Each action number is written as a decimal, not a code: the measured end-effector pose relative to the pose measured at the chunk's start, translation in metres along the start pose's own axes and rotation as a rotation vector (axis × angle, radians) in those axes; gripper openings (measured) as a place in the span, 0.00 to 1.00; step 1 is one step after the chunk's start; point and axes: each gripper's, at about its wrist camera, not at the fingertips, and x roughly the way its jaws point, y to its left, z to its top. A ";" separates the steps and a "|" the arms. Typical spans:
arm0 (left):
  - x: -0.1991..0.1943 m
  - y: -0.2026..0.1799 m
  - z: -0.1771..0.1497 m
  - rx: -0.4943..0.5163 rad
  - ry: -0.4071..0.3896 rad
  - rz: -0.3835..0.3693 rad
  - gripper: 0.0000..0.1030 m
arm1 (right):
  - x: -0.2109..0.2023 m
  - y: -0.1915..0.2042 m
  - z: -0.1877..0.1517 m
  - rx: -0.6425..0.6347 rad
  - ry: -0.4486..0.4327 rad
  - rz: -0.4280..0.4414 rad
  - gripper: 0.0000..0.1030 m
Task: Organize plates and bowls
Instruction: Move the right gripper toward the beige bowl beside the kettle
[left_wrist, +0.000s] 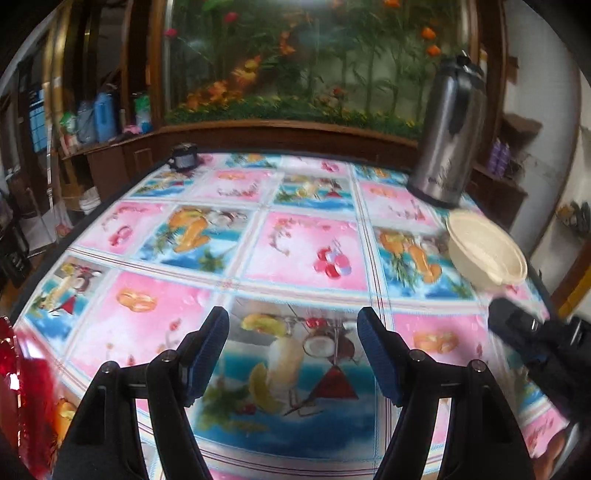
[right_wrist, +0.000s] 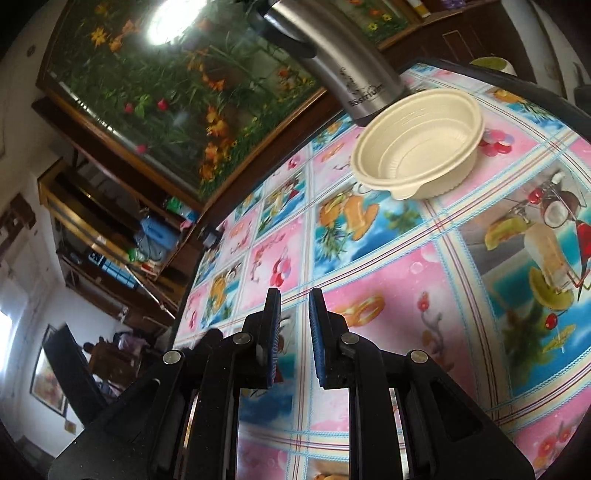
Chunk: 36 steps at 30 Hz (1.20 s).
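Left wrist view: table (left_wrist: 303, 236) wears a glossy fruit-print cloth; flower mural and dark wood shelving behind it. Cream bowl (left_wrist: 487, 253) sits upright just in front of the steel thermos (left_wrist: 448, 133), near the table's right edge. Wide bare stretch of cloth left of the bowl. Left tongs (left_wrist: 293, 328) spread wide, holding nothing, above the cloth. Right tongs (right_wrist: 293, 306) nearly together with a narrow gap, holding nothing, well short of the bowl (right_wrist: 417, 144).
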 end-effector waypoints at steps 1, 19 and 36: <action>0.002 -0.001 -0.002 0.012 0.004 0.006 0.70 | 0.001 -0.001 0.000 0.006 0.001 0.000 0.15; 0.003 -0.004 -0.010 0.037 0.052 -0.077 0.70 | 0.026 -0.014 -0.010 0.061 0.136 -0.051 0.15; -0.001 -0.008 -0.012 0.053 0.055 -0.076 0.70 | 0.031 -0.016 -0.014 0.039 0.152 -0.104 0.15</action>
